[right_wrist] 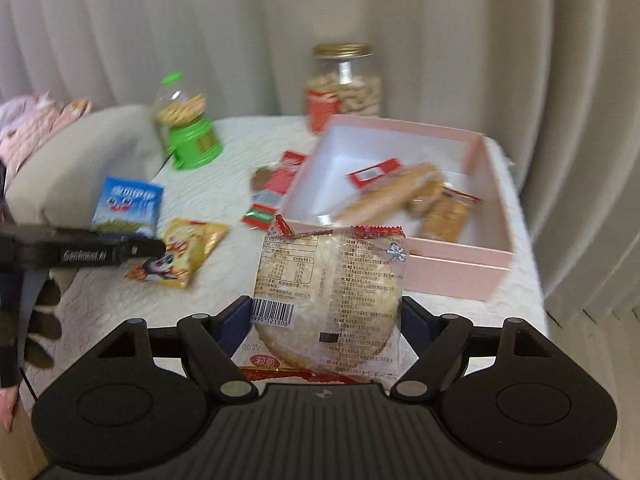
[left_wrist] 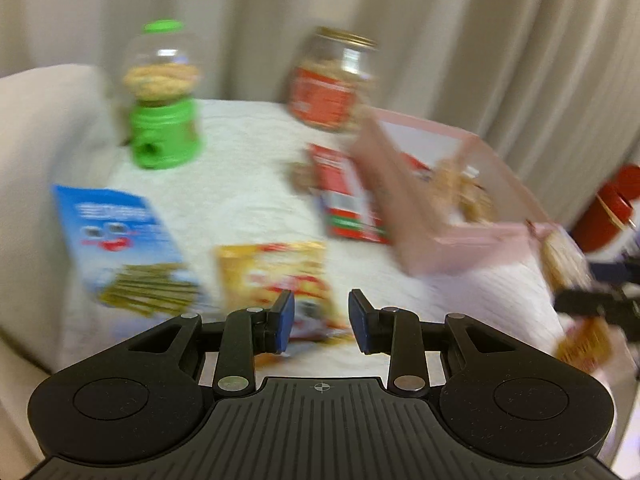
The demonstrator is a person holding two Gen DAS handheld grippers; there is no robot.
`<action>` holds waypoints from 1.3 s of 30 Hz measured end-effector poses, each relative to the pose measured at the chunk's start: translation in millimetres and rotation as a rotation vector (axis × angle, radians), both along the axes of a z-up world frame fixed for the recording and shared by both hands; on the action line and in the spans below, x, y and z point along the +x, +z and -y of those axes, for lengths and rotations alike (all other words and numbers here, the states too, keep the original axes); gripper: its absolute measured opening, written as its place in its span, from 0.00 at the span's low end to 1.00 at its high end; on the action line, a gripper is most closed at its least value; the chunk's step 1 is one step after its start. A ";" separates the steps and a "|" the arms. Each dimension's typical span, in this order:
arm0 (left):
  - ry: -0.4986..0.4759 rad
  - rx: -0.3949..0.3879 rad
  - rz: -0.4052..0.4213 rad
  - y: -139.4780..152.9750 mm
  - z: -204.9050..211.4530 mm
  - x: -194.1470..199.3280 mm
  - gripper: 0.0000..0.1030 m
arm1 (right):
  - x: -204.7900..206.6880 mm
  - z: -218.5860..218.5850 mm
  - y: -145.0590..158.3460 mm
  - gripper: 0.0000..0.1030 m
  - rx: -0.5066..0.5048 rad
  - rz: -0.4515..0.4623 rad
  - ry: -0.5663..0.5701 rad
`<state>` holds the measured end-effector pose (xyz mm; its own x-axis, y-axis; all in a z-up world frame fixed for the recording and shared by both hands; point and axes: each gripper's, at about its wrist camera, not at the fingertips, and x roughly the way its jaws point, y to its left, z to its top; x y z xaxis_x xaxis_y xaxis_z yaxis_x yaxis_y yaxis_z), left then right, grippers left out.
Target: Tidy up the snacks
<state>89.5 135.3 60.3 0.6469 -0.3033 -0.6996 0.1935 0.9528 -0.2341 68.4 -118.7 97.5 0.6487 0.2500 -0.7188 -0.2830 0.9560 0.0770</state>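
Landmark: pink box [right_wrist: 460, 268], open, on the white-covered table [right_wrist: 224, 280], at its right side.
Right gripper [right_wrist: 326, 320]: jaws clamped on a rice cracker pack [right_wrist: 328, 292], one pad at each side edge; pack is lifted, in front of the box's near wall.
Left gripper [left_wrist: 321, 322]: jaws partly apart, nothing between them; it hovers left of the box, over a yellow bag [left_wrist: 280, 276].
Box contents: red packet [right_wrist: 374, 173], long bread-like pack [right_wrist: 394, 194], two biscuit packs at the box's right end.
Left of box: red sachets [right_wrist: 276, 190], touching or just beside its left wall, cannot tell which.
Behind box: jar [right_wrist: 344, 82], gold lid, red label.
Far left of box: green dispenser [right_wrist: 188, 124], upright; blue box [right_wrist: 128, 204] nearer the front.
Left view: motion-blurred, print unreadable.
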 end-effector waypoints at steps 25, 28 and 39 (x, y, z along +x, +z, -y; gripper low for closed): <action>0.180 -0.032 0.045 0.0 -11.5 17.6 0.34 | 11.8 16.0 -40.4 0.76 0.054 -0.105 -0.038; 0.273 -0.026 0.038 -6.0 -30.0 35.9 0.34 | 10.7 4.5 -54.4 0.76 0.029 -0.117 -0.029; 0.052 -0.009 -0.037 -37.7 0.8 36.9 0.35 | 1.0 -28.8 -76.5 0.77 -0.060 -0.108 0.037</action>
<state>126.4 134.5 22.6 0.6356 -0.2768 -0.7207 0.1353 0.9590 -0.2489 69.4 -89.9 21.0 0.5583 0.2267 -0.7981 -0.3109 0.9490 0.0522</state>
